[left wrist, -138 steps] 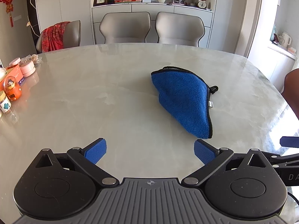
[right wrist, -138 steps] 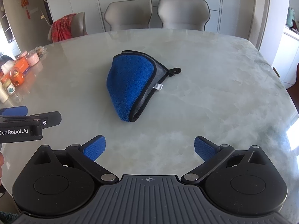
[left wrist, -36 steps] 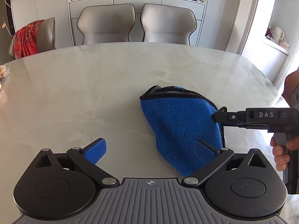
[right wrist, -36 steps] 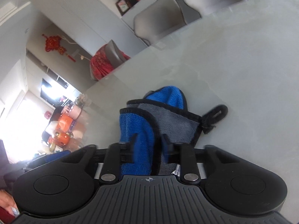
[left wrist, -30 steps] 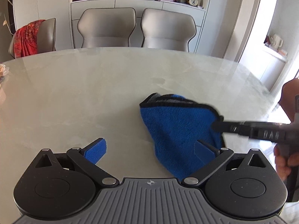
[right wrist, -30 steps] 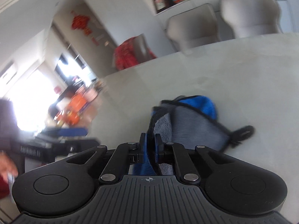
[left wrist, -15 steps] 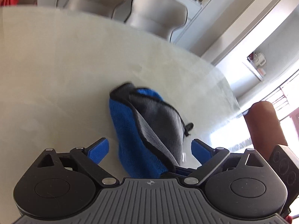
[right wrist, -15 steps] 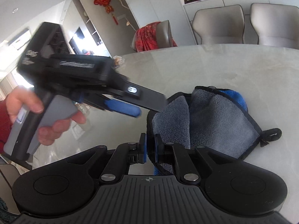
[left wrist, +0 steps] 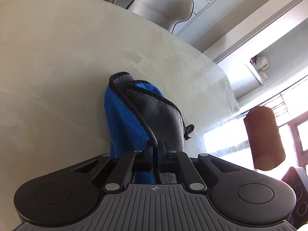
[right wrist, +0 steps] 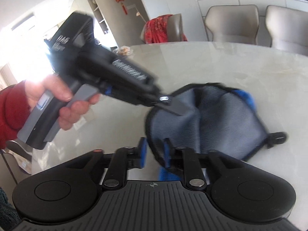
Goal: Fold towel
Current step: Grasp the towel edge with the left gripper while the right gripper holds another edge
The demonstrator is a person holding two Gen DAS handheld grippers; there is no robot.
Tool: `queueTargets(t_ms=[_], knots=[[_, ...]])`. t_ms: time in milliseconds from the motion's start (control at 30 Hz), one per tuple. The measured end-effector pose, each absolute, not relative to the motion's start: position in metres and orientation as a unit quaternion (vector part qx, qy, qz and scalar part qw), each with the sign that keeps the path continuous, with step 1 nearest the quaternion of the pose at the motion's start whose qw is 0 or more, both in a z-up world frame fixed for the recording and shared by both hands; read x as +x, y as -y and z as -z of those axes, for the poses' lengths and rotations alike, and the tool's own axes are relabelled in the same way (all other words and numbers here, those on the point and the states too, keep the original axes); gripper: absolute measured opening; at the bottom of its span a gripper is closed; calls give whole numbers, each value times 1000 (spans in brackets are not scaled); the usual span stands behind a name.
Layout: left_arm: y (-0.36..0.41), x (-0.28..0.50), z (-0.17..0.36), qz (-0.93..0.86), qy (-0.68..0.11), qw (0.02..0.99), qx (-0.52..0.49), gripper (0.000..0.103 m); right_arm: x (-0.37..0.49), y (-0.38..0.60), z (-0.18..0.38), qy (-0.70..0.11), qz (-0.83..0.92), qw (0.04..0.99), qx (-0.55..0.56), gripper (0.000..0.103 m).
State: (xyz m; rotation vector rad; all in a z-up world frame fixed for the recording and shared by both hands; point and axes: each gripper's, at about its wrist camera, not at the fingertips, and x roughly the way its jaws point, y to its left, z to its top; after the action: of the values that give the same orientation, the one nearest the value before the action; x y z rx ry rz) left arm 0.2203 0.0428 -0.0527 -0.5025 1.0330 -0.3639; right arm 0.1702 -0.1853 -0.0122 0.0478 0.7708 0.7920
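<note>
Marble table (left wrist: 57, 57): blue-grey towel (left wrist: 159, 119) bunched; left gripper (left wrist: 155, 150) clamps hem, right gripper (right wrist: 154, 154) jaws opening around edge.

Left hand-held gripper (left wrist: 155, 148) now clamps towel (left wrist: 125, 119) edge; right hand-held gripper (right wrist: 154, 152) jaws opening.

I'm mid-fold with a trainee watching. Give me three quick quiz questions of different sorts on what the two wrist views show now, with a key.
1. True or false: the left gripper is clamped on the black-trimmed edge of the blue and grey microfibre towel.
2. Which face of the towel shows most in the right wrist view? A blue, B grey, C white.
3. Fill in: the towel's black hanging loop lies on the ____.

Key:
1. True.
2. B; the right gripper has the towel's edge between its opening jaws.
3. Pale marble table.
</note>
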Motion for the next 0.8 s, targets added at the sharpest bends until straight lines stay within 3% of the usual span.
queueTargets(t_ms=[333, 633, 800], knots=[[-75, 193, 61, 144, -491, 822, -251, 3, 241, 215, 17, -379, -295, 873, -85, 36], [-74, 198, 71, 150, -499, 815, -252, 3, 275, 227, 45, -417, -345, 840, -35, 44], [-66, 202, 77, 152, -513, 808, -247, 12, 284, 238, 55, -445, -364, 818, 4, 54]])
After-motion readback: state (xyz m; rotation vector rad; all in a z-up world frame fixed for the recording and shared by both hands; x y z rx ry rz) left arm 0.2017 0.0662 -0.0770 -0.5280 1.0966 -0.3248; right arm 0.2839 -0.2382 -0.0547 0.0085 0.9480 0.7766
